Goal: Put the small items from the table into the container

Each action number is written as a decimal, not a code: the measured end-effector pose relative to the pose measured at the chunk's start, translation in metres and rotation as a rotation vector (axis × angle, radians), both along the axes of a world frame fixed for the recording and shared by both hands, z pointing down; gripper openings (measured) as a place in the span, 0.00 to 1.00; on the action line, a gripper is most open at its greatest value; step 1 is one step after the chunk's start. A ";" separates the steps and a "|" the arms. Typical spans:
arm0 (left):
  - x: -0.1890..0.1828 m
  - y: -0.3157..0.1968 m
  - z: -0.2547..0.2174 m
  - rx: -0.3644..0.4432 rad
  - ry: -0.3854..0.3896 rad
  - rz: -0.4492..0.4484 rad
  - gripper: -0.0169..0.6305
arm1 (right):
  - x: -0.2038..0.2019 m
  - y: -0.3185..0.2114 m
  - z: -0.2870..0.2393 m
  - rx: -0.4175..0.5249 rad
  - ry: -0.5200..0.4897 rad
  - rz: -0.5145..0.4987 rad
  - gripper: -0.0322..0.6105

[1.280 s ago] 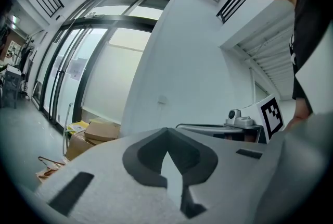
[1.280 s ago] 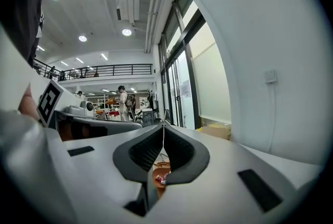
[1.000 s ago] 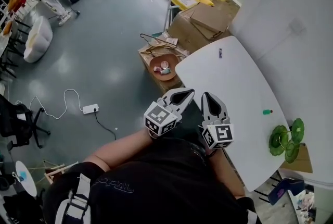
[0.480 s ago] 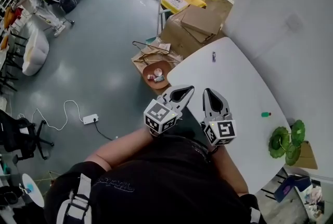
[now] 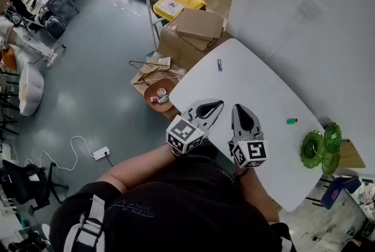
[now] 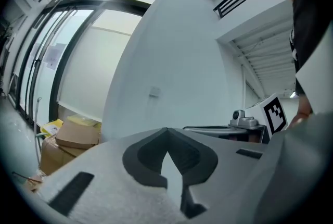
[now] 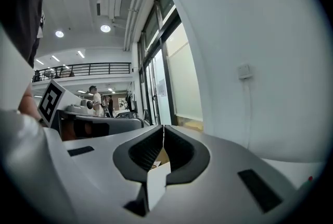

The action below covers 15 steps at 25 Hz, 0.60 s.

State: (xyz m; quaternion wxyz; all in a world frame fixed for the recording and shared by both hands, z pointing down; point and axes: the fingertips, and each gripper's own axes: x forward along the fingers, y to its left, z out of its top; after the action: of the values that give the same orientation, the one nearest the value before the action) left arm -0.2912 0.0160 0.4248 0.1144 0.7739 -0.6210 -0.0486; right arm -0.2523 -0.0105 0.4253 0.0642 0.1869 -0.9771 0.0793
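A white table [image 5: 252,92] holds two small items: a dark blue one [image 5: 220,64] near its far end and a green one [image 5: 291,121] toward the right. A brown round bowl [image 5: 153,89] with a few bits inside sits on a cardboard box left of the table. My left gripper [image 5: 218,104] and right gripper [image 5: 238,109] hover side by side over the table's near edge, far from both items. Both are shut and hold nothing. In the left gripper view the jaws [image 6: 166,132] meet at a point, as do the right gripper's [image 7: 163,129].
Green glass dishes [image 5: 319,148] stand at the table's right end. Cardboard boxes [image 5: 196,25] and a yellow bin [image 5: 176,6] are stacked beyond the table, wire hangers [image 5: 149,65] lie by the bowl. A white wall runs along the table's far side.
The head view has swung so the table sits more centred and lower left. Both grippers stay shut, side by side at the near edge.
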 end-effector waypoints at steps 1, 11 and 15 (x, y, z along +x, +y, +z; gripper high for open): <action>0.000 -0.010 0.001 -0.007 0.007 0.021 0.03 | 0.001 -0.008 0.001 -0.005 0.002 0.021 0.08; -0.030 -0.066 -0.009 0.025 -0.006 0.267 0.03 | -0.019 -0.061 -0.014 0.030 -0.024 0.282 0.08; -0.064 -0.072 -0.011 0.040 -0.008 0.319 0.03 | -0.054 -0.059 -0.013 0.039 -0.024 0.330 0.08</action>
State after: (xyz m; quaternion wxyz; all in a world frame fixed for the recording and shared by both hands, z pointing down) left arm -0.3548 -0.0555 0.4134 0.1027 0.8650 -0.4895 -0.0388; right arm -0.3062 -0.0699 0.4127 0.0349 0.3451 -0.9351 0.0722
